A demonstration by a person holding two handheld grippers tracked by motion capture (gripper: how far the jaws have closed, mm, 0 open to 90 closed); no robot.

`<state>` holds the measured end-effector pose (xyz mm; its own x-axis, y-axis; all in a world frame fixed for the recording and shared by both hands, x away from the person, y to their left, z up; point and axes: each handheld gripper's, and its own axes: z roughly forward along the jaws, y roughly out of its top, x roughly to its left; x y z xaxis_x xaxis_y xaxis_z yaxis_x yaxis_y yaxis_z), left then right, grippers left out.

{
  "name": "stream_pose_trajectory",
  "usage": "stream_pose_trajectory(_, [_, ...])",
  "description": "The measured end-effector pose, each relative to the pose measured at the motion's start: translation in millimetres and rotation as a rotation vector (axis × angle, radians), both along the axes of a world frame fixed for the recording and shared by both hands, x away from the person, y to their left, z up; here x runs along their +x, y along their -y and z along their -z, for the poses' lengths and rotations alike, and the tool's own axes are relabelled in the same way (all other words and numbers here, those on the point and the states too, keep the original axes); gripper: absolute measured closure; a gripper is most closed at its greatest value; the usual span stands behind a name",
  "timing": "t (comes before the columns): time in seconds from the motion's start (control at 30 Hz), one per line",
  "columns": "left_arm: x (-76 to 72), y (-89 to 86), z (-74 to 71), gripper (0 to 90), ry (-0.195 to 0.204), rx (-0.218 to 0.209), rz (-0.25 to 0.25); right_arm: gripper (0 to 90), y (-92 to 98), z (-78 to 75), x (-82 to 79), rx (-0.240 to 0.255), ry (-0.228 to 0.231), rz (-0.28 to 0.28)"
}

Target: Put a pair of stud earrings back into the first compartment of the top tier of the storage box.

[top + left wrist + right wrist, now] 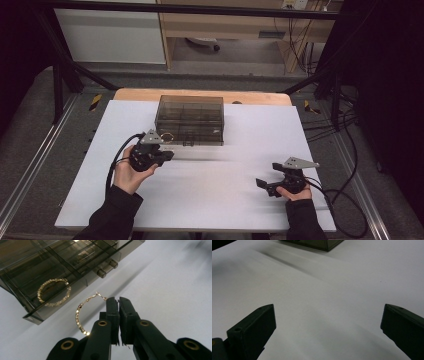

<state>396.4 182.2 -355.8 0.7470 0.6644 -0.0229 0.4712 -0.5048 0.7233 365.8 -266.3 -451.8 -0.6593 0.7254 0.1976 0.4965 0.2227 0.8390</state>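
We see a hoop earring (80, 315) of shiny gold-coloured beaded metal, a smoky translucent glossy plastic organiser box (190, 119), matt black plastic jaws on the left gripper (118, 300), and a smooth matt white tabletop (210, 185).

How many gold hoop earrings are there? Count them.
2: one earring lies inside the smoky plastic box; the other earring is pinched by the left hand-held gripper. More may be hidden.

Surface: white table (210, 200), wooden edge at its far side
Background: desk (225, 25), cables (300, 50), possibly a chair base
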Motion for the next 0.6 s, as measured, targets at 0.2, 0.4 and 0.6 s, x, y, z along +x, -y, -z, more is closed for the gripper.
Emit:
stream_pose_trajectory(0.2, [3.7,-2.4,-7.8,86.5,0.008,-0.004,0.0,0.5,0.0,0.1,0.1,-0.001,0.0,-0.002])
stream_pose_trajectory(0.4, [8.3,-3.0,-13.4,86.6,0.015,0.006,-0.009,0.6,-0.1,0.1,0.1,0.0,0.0,-0.001])
stream_pose_trajectory(0.6, [15.7,-1.6,-18.2,86.5,0.022,0.023,-0.017,0.6,0.1,0.0,0.1,0.0,0.0,0.0])
